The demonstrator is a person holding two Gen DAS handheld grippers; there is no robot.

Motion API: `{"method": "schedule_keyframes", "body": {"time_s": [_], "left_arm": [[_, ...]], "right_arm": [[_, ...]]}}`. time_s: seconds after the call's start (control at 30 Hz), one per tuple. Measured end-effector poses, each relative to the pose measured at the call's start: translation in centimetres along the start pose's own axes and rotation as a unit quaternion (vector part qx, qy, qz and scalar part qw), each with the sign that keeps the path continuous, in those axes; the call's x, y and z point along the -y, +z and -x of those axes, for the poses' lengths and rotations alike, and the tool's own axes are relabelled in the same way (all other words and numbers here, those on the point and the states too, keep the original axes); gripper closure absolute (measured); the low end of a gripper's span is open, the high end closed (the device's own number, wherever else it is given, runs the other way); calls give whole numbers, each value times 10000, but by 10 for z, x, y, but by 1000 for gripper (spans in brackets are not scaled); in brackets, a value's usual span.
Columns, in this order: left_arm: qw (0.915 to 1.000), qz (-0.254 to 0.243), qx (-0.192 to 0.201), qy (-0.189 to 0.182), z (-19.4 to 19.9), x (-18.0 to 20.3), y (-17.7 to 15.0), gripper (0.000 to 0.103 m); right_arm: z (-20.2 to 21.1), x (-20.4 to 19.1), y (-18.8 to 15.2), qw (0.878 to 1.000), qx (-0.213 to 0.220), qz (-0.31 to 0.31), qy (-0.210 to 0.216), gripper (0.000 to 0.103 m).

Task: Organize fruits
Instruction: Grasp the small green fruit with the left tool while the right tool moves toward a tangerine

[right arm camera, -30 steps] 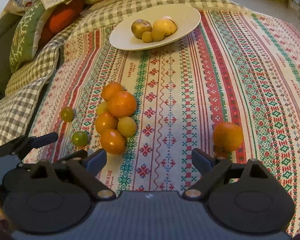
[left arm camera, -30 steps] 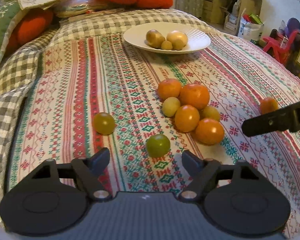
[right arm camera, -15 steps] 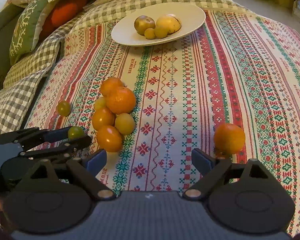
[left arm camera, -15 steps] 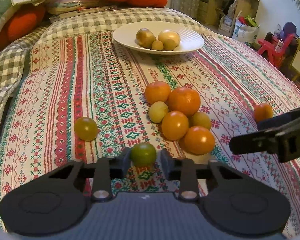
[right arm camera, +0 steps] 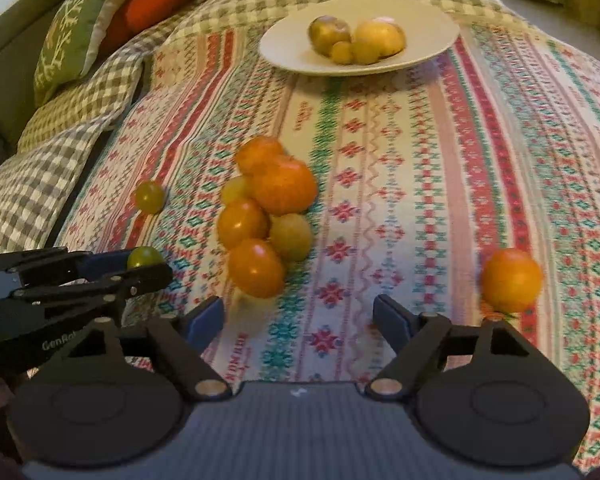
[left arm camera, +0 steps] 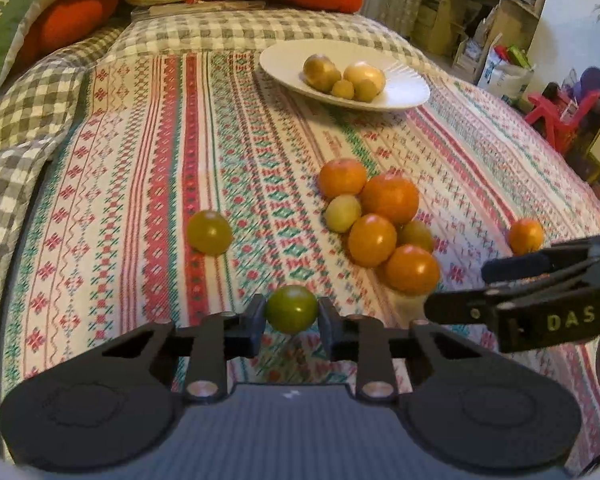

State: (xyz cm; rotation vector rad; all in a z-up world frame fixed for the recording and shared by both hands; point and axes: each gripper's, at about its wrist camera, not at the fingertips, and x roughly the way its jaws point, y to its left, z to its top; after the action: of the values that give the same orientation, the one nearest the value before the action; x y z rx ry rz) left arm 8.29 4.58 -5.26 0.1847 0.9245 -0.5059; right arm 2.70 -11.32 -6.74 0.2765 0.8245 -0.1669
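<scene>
Cushions lie at the far left, green and orange, on a checked blanket that runs along the edge of the patterned cloth. One green fruit sits alone on the cloth, left of centre, well apart from everything else. Further right, a cluster of four orange and three yellow-green fruits lies packed together, pieces touching. Behind the cluster, at the far end of the cloth, a white plate holds four yellowish fruits grouped near its middle. At the far right a single orange fruit rests by itself, well apart from the cluster; in the right wrist view the same fruit lies just beyond and outside the right-hand finger.

Left gripper: fingers drawn in close, clamped on a small green fruit, one pad against each side. Whether that fruit touches the cloth or is raised off it cannot be told. In the right wrist view the same gripper enters from the left, the green fruit peeking between its fingers, near the cluster.

Right gripper: fingers spread wide, nothing between them, only bare cloth. From the left wrist view it reaches in from the right, just beside the nearest orange fruit of the cluster.
</scene>
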Motion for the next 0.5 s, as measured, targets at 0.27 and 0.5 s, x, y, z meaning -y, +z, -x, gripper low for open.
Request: {"method": "schedule_keyframes", "body": {"time_s": [0.27,0.5], "left_arm": [[9999,78,-148,8,1,-10,-7,98],[9997,166,-153,-74,0,-12,-6,98]], "right_arm": [[-9,-17,4,9996,103,231,-89,40],[-10,-20,6,9993,150,318,-124,64]]}}
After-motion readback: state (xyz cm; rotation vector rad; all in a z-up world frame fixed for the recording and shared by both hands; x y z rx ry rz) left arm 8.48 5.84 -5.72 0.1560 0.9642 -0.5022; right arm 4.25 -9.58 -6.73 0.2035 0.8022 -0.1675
